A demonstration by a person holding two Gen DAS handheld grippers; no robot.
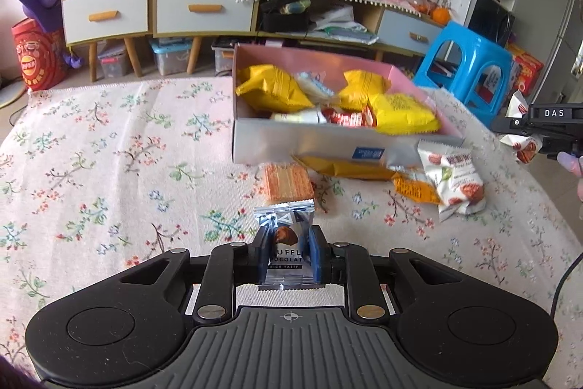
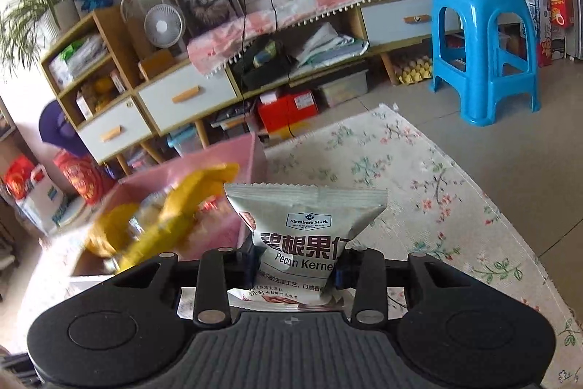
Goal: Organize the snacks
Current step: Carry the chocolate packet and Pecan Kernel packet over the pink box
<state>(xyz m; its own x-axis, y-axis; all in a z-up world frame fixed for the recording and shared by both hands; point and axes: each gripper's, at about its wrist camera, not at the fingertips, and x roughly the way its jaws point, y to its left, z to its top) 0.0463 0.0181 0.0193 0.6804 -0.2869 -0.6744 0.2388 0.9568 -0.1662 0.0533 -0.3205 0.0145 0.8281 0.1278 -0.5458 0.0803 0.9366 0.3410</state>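
Left jaws: the left gripper (image 1: pixel 288 257) is clamped tight on a small silver-and-blue foil truffle chocolate packet (image 1: pixel 287 243), its blue pads pressing in from both sides and the packet standing upright between them.
Left label: "...UFFL...", "...OCOLAT..." and "RICH TASTE" read across the front, under a picture of a brown truffle.
Right jaws: the right gripper (image 2: pixel 295 265) is closed on a pale grey pillow-shaped pecan kernel bag (image 2: pixel 304 236), pinched at its lower half with the crimped top edge rising clear above the fingers.
Right label: "Member's Mark" in a dark badge, big dark Chinese characters, then "Pecan Kerne..." beneath, with smaller Chinese print lower down.
Just ahead of the left jaws: an orange wafer stack in clear wrap (image 1: pixel 287 184) lies flat on the floral cloth-covered bench (image 1: pixel 109 170).
Box: an open pink-lined cardboard box with a silvery outside (image 1: pixel 309 141) sits beyond the wafers, holding yellow snack bags (image 1: pixel 271 88), a red-and-white wrapper and pale packets.
Loose snacks: a flat yellow packet (image 1: pixel 346 167) lies against the box's front wall; a white nut-print bag (image 1: pixel 455 181) lies beside it, to its right.
Far right, left view: the other gripper shows at the edge, marked "DAS".
Background: a bright blue plastic stool (image 2: pixel 484 50) stands on the floor past the bench.
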